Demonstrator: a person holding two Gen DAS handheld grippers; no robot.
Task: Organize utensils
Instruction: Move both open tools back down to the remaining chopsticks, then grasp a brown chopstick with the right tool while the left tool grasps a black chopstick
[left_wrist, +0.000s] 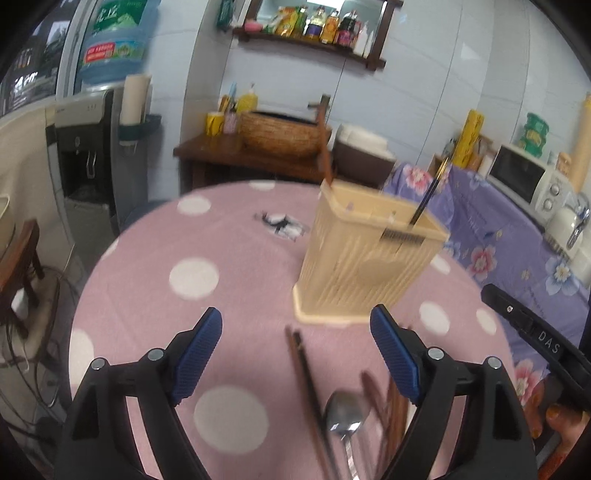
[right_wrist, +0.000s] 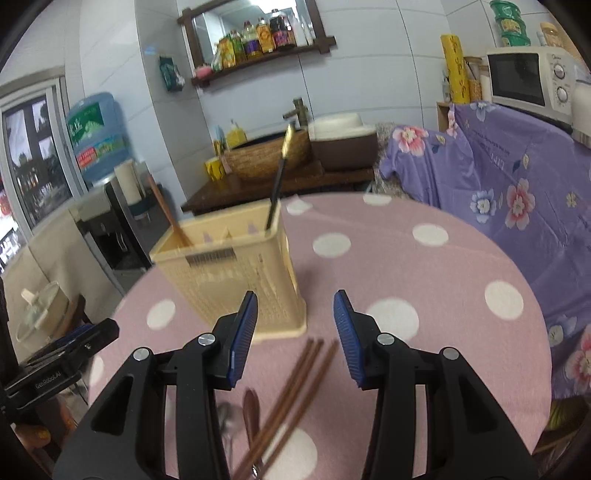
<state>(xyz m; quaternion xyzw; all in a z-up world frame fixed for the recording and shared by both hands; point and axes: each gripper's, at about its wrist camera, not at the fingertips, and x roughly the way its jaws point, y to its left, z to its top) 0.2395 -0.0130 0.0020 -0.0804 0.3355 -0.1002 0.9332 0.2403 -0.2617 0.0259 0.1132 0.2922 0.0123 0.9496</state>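
I find the left gripper (left_wrist: 295, 325) with its jaws apart and nothing between them, held above the bench (left_wrist: 147, 295), which wears a pink cloth with white dots. The right gripper (right_wrist: 295, 314) shows the same: jaws apart, holding nothing.

Below the left jaws lie the loose utensils: a pair of brown chopsticks (left_wrist: 306, 376) side by side, a metal spoon (left_wrist: 345, 410) bowl-up just right of them, and further brown pieces (left_wrist: 391, 406), too blurred to identify. From the right wrist I see three brown chopsticks (right_wrist: 295, 384) fanned on the cloth, with a dark brown spoon (right_wrist: 251, 406) and the metal spoon (right_wrist: 227, 417) to their left.

Just beyond stands the beige slatted utensil holder (left_wrist: 365, 258), upright on the bench. A brown wooden handle (left_wrist: 325, 147) rises from its far-left corner, and a black chopstick with a gold top (left_wrist: 428, 195) leans from the right side.

Behind the bench I note a basket-weave basin (right_wrist: 266, 155) on a wooden stand, a water dispenser (left_wrist: 85, 155), and a microwave (right_wrist: 528, 81).
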